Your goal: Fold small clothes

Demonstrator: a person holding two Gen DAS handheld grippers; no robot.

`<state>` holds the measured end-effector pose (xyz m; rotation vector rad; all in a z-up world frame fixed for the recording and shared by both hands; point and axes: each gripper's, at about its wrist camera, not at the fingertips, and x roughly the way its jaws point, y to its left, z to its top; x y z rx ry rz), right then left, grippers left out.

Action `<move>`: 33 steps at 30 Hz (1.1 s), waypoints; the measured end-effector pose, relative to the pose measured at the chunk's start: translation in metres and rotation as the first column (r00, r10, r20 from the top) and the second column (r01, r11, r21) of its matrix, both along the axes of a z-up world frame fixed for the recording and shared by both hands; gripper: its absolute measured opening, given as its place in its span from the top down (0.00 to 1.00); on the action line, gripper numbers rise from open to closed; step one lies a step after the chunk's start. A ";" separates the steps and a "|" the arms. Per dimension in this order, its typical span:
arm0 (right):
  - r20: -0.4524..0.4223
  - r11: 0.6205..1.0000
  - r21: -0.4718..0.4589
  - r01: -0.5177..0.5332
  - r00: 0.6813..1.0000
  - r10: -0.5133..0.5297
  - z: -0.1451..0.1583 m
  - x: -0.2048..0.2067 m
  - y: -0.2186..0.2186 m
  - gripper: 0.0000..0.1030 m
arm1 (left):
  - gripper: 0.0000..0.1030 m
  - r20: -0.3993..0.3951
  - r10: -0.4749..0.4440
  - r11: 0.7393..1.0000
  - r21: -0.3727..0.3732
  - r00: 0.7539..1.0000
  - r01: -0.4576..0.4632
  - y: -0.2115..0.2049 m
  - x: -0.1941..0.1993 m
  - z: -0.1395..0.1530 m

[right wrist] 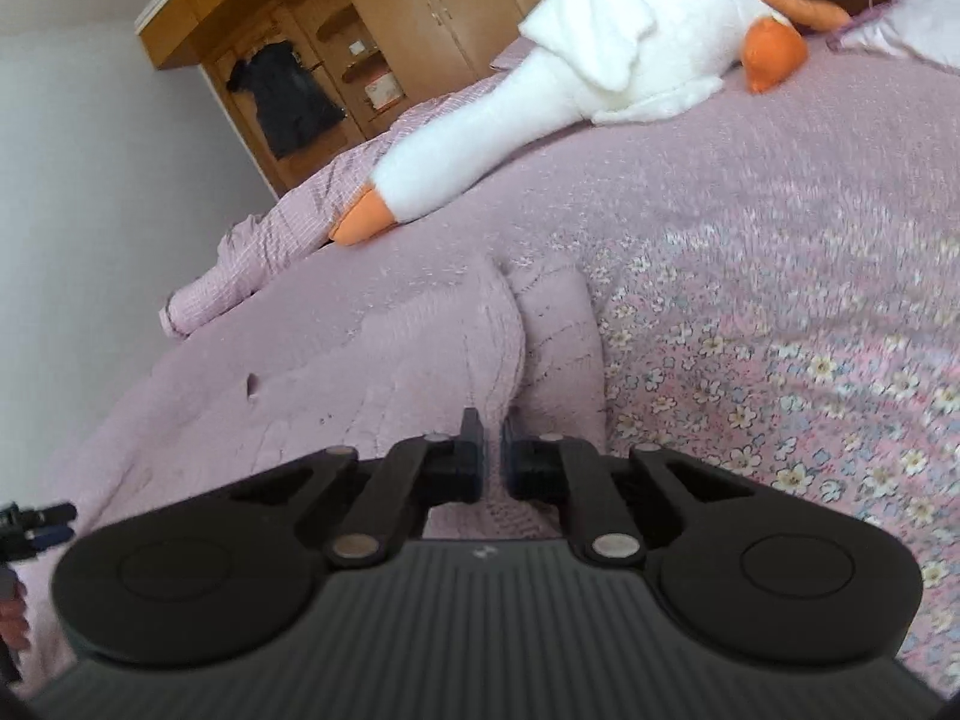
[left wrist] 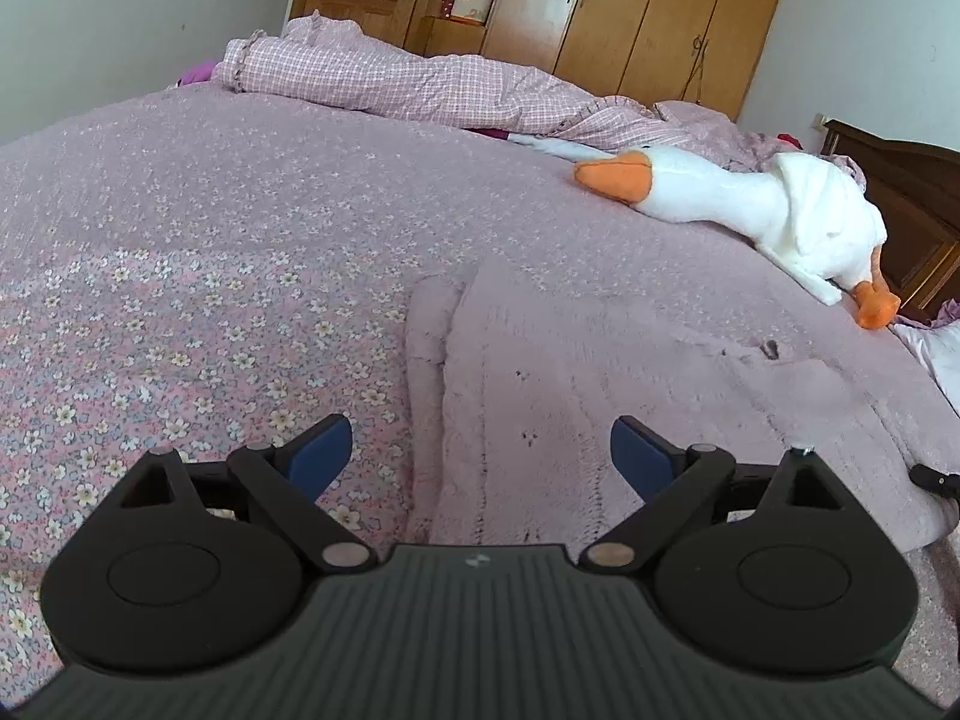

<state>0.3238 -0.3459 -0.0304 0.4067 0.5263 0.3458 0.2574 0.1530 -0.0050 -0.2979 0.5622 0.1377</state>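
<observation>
Left tongs (left wrist: 480,459) wide; right tongs (right wrist: 492,456) near-closed

You cannot read any text here; the box (left wrist: 474,5) on the shelf far ahead is too blurred.

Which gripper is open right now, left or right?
The left gripper: its blue-padded fingers stand wide apart over the pink garment. The right gripper shows only a narrow slit.
</observation>
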 end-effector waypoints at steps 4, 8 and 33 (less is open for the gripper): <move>-0.015 1.000 0.026 -0.017 1.000 0.018 0.002 -0.007 -0.003 0.91 | 0.06 0.000 -0.011 1.000 0.004 1.000 0.011 -0.004 0.002 0.003; -0.056 0.999 0.051 0.013 0.998 -0.010 -0.005 -0.015 -0.018 0.91 | 0.06 0.001 -0.026 0.999 0.031 1.000 0.026 -0.009 0.002 0.006; -0.178 0.914 0.399 -0.081 0.970 0.163 -0.027 0.066 -0.053 0.45 | 0.06 0.010 -0.031 0.998 0.059 0.999 0.030 -0.015 0.015 -0.001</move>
